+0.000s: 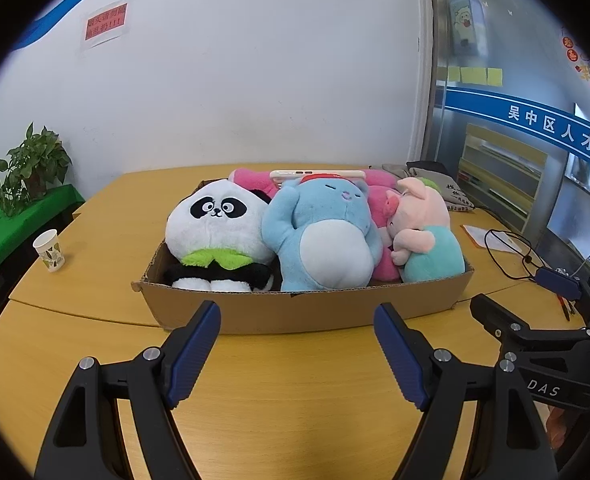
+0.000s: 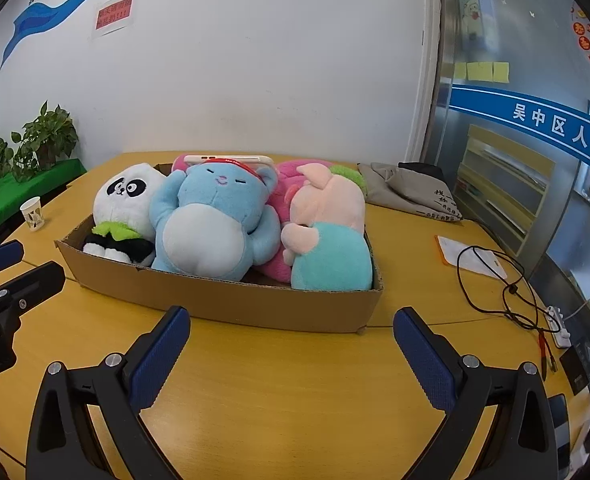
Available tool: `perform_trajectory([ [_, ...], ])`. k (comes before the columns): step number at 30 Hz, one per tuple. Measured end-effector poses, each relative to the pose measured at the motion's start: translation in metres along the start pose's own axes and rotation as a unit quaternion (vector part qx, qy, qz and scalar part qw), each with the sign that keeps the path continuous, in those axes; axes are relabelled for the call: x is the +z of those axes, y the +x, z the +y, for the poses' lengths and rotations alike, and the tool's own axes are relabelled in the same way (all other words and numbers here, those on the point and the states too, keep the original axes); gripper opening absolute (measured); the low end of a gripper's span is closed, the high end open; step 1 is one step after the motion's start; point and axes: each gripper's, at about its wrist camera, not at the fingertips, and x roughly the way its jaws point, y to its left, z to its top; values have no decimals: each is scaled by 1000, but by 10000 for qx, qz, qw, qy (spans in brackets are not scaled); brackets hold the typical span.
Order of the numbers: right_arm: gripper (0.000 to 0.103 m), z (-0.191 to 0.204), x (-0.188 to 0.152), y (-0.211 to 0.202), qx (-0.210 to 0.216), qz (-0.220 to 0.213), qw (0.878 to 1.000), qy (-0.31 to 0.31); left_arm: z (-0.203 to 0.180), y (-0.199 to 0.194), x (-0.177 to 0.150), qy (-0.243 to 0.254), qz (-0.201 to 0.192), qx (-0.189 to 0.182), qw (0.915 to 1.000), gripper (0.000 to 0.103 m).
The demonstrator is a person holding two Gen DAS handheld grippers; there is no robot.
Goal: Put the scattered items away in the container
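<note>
A: Toys fill the shallow brown cardboard box [image 1: 295, 312] on the yellow wooden bench [image 1: 287, 392]: a black-and-white plush panda [image 1: 215, 232], a light-blue plush bear [image 1: 323, 236], a pink plush pig in a teal outfit [image 1: 427, 236], and a bright pink plush [image 1: 379, 196] behind them.

B: And the claws?

A: The left claw [image 1: 297, 354] and the right claw [image 2: 291, 358] hang above the bench just before the box, each spread wide, gripping nothing.

B: Anything outside the box?

A: A white paper cup [image 1: 49, 250] stands well to the left; a black looped cable [image 2: 495, 280] and a grey cloth bag [image 2: 415, 192] lie to the right.
</note>
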Motion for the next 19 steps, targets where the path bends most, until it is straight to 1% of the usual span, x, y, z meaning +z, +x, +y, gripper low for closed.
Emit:
perform_trajectory([
  [8, 103, 2, -3, 2, 55, 33, 10000, 6, -1, 5, -4, 59, 199, 63, 9998, 79],
  [12, 103, 7, -6, 4, 133, 59, 9999, -67, 4, 12, -7, -102, 393, -14, 9992, 79],
  [19, 103, 15, -9, 5, 223, 103, 9997, -78, 5, 18, -17, -7, 605, 121, 9981, 79],
])
